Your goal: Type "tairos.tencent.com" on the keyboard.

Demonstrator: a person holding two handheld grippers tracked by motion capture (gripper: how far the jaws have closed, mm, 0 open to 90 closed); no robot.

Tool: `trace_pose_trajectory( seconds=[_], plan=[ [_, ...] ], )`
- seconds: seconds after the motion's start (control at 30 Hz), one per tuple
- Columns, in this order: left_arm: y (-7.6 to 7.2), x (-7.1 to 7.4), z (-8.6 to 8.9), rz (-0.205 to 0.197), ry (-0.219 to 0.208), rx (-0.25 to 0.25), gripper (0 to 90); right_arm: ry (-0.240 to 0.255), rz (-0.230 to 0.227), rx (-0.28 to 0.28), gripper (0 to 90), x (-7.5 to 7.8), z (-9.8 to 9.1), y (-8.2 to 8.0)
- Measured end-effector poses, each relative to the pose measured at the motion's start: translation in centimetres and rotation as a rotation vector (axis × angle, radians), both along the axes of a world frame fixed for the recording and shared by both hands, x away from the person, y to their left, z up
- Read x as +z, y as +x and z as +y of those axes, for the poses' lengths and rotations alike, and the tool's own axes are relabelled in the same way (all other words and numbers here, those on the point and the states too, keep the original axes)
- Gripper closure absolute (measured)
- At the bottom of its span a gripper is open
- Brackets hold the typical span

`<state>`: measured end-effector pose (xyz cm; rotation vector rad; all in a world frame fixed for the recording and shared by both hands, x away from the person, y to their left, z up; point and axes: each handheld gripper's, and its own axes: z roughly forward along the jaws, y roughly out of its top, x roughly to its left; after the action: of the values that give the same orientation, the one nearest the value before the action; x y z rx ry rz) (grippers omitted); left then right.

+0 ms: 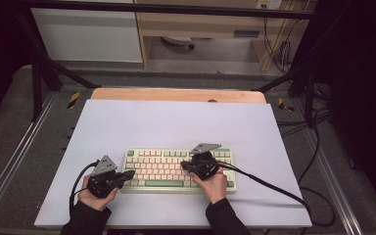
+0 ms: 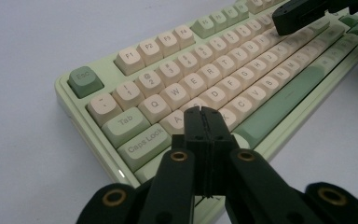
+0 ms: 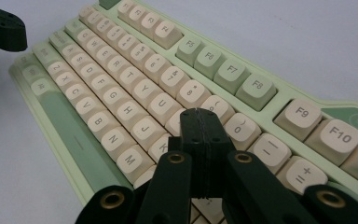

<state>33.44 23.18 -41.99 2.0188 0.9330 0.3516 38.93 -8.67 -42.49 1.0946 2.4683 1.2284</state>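
Observation:
A mint-green keyboard (image 1: 164,169) with cream keys lies on the white sheet near the front of the table. My left gripper (image 1: 130,174) is shut with nothing between its jaws, and its tip hovers over the keyboard's left end. In the left gripper view the closed tip (image 2: 200,111) sits above the A and S keys of the keyboard (image 2: 242,70). My right gripper (image 1: 184,165) is shut and empty too, over the right half of the keys. In the right gripper view its tip (image 3: 199,113) stands over the keys near K and O of the keyboard (image 3: 121,84).
A white sheet (image 1: 176,122) covers most of the wooden table (image 1: 176,94). A black cable (image 1: 274,188) trails from the right gripper off to the right. Dark frame posts (image 1: 36,88) stand at the back left and back right.

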Motion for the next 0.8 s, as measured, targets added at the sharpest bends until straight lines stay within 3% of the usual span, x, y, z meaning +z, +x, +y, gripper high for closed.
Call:
trace_pose_trajectory(
  seconds=[0.5,0.8],
  plan=[
    [0.0,-0.1,-0.1,0.004,0.007,-0.003,89.9,-0.017,-0.004,0.001,90.0,-0.7,0.2,0.3],
    [0.1,-0.1,0.0,0.003,0.004,-0.001,90.0,-0.003,-0.026,0.006,90.0,0.5,-0.3,-0.3]
  ],
)
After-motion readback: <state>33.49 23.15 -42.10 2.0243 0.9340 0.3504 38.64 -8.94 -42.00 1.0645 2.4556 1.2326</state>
